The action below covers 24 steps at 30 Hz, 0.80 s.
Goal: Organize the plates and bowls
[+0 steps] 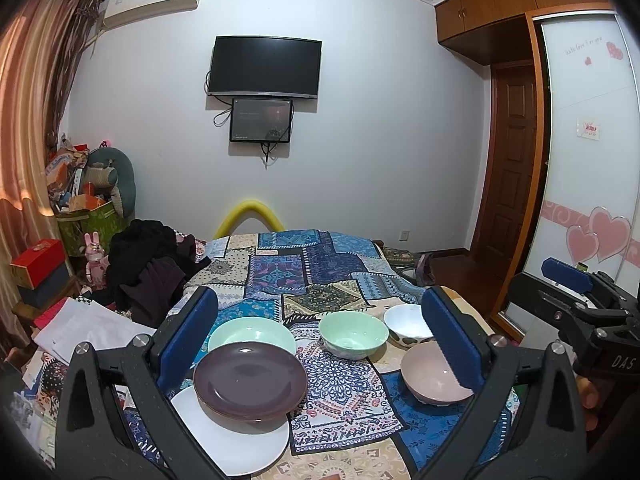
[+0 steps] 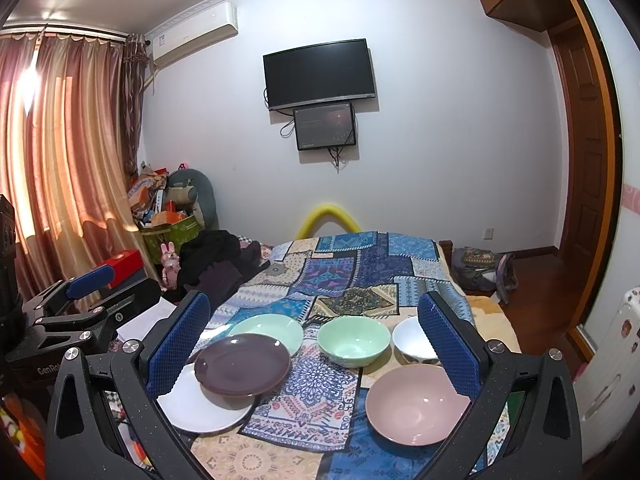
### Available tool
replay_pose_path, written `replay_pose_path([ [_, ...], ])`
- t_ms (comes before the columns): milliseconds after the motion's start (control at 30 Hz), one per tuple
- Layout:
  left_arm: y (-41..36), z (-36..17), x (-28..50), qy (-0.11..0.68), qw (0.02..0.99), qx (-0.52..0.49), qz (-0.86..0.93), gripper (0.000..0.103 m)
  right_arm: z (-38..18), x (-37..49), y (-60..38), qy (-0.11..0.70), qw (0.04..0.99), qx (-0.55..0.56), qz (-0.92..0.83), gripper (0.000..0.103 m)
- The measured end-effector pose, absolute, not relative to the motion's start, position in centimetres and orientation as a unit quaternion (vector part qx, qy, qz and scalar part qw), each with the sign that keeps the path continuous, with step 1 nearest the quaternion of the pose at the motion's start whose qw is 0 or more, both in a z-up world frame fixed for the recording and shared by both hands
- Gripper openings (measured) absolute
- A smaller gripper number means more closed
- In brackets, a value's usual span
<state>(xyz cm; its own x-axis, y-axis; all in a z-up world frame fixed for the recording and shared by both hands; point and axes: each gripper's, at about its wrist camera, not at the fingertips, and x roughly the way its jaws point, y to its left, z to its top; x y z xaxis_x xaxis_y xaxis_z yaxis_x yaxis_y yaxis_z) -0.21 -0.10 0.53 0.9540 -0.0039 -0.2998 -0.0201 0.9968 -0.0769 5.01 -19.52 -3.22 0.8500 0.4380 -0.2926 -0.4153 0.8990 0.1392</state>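
On a patchwork cloth lie three overlapping plates: a white plate (image 1: 236, 444) (image 2: 200, 408) in front, a dark purple plate (image 1: 250, 380) (image 2: 242, 364) on it, and a mint plate (image 1: 256, 332) (image 2: 272, 328) behind. To the right stand a mint bowl (image 1: 354, 336) (image 2: 354, 340), a white patterned bowl (image 1: 406, 324) (image 2: 412, 340) and a pink bowl (image 1: 430, 372) (image 2: 416, 404). My left gripper (image 1: 320, 344) is open and empty above the dishes. My right gripper (image 2: 314, 344) is open and empty too. Each shows at the edge of the other's view, the right one (image 1: 576, 284) and the left one (image 2: 86, 280).
The cloth (image 1: 316, 276) covers a bed that runs back to a white wall with a TV (image 1: 264, 68). Dark clothes (image 1: 148, 268) and papers (image 1: 80, 328) lie left of the dishes. A wardrobe (image 1: 588, 160) and door stand at the right.
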Motion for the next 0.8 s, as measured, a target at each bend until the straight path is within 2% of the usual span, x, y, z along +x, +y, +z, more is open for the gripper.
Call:
replay_pose_path([
  [800, -0.26, 0.29, -0.29, 0.150, 0.988, -0.039, 0.004, 0.103, -3.59, 5.01, -19.45, 0.164, 0.959, 0.041, 0.227, 0.103],
])
